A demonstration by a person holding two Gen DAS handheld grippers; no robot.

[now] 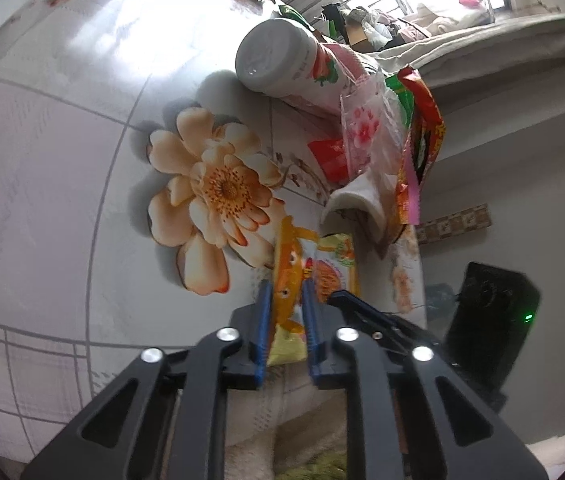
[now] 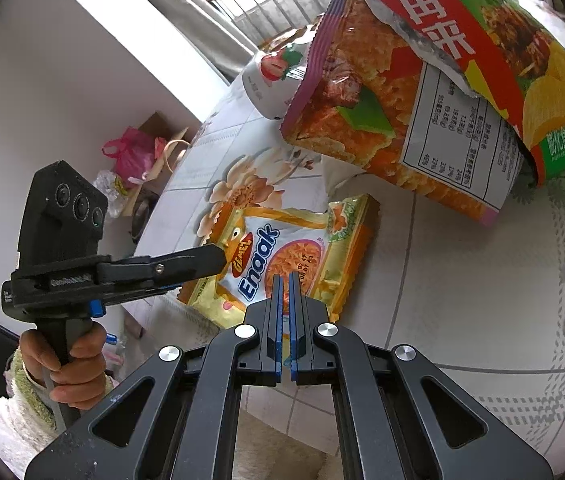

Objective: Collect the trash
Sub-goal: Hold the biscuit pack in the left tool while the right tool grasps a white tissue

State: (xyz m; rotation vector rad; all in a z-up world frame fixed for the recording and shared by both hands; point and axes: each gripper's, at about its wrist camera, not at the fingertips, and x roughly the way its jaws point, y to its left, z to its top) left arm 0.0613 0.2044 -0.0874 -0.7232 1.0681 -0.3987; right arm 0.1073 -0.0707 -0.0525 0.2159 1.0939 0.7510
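A yellow Enaak noodle wrapper (image 2: 294, 252) lies flat on the flowered tabletop (image 2: 462, 280) near its edge. My left gripper (image 1: 287, 286) is shut on the wrapper's (image 1: 288, 276) left end; it shows from the side in the right wrist view (image 2: 214, 258). My right gripper (image 2: 285, 276) is shut and empty, just above the wrapper's near edge. A red and green chip bag (image 2: 462, 64) and an orange snack bag (image 2: 354, 92) stand behind it. A white strawberry drink bottle (image 1: 282, 56) lies on its side further back.
A clear pink-flowered plastic wrapper (image 1: 362, 132) and a red packet (image 1: 328, 154) lie among the bags. A white curled paper (image 1: 356, 198) sits by them. Beyond the table edge there is a pink plastic bag (image 2: 132, 152) and a black box with a green light (image 1: 490, 312).
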